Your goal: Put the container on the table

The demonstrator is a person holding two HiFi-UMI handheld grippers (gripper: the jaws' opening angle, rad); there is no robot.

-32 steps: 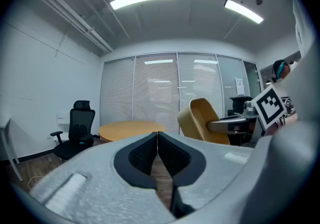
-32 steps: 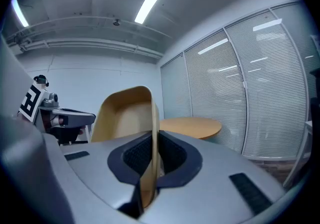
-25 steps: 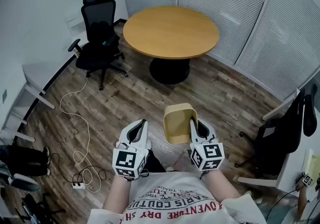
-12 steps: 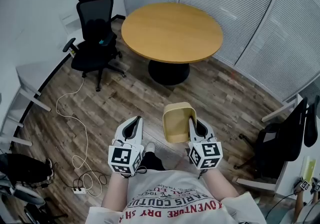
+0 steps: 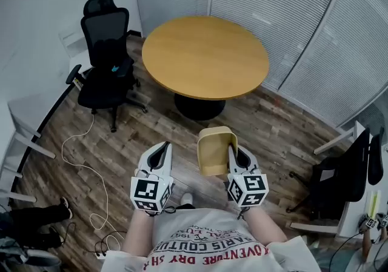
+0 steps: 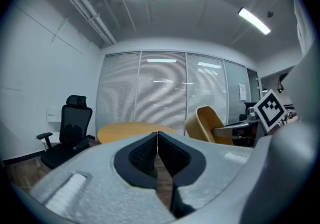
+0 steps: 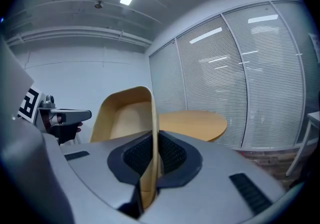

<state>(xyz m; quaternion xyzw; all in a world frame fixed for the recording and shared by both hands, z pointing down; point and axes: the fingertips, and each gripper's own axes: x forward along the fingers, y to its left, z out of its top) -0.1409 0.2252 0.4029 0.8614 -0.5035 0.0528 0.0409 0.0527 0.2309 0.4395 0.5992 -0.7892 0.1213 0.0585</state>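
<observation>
A tan plastic container [image 5: 216, 150] hangs in the air in front of the person, its open side toward the camera. My right gripper [image 5: 234, 151] is shut on its right wall; in the right gripper view the wall [image 7: 152, 133] runs between the jaws. My left gripper [image 5: 160, 154] is shut and holds nothing, a little left of the container [image 6: 206, 124]. The round wooden table [image 5: 205, 56] stands ahead, its top bare, also seen low ahead as the table [image 6: 131, 130] and as the table [image 7: 192, 122].
A black office chair [image 5: 104, 59] stands left of the table. White blinds [image 5: 291, 16] line the far wall. A white cable [image 5: 79, 162] trails across the wood floor at left. Another dark chair [image 5: 339, 177] and a desk edge are at right.
The person has stepped toward the table, which now lies nearer and lower in the head view. Both grippers keep their pose, with the container still held.
</observation>
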